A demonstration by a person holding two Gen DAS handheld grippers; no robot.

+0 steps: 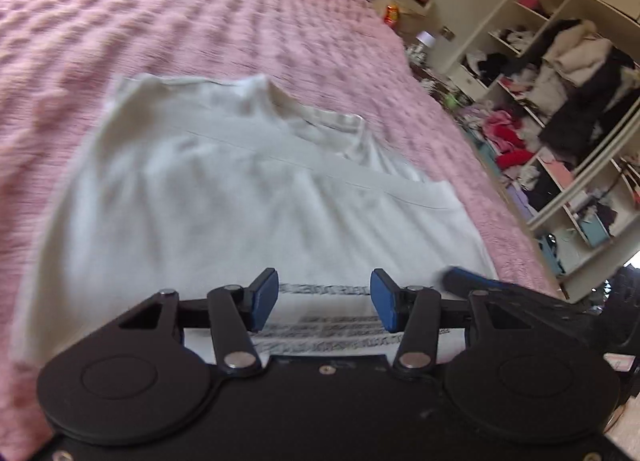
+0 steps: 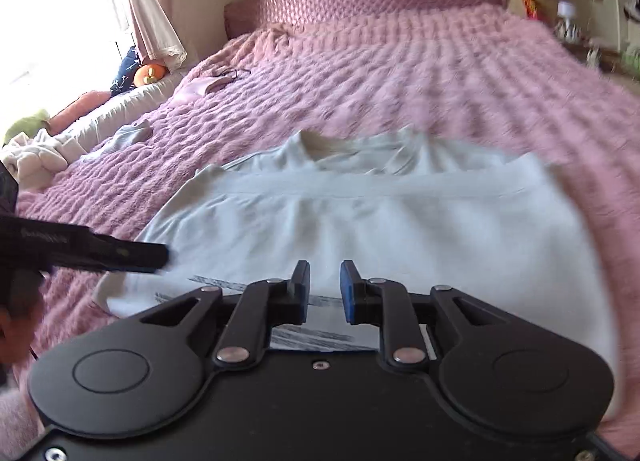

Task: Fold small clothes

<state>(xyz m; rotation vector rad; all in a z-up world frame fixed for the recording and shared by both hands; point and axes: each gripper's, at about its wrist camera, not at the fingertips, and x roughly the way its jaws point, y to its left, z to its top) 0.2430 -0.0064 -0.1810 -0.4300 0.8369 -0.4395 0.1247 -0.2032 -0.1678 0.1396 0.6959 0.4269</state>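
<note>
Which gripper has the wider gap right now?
The left gripper: its blue pads stand far apart, while the right gripper shows a narrow gap over the white shirt.

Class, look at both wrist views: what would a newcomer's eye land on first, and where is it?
First, the white garment spread on the fluffy pink bedspread, with dark print at its near edge. Next, the left hand-held gripper and right hand-held gripper, both open just above that edge. Then the cluttered wardrobe shelves to the right of the bed.
</note>
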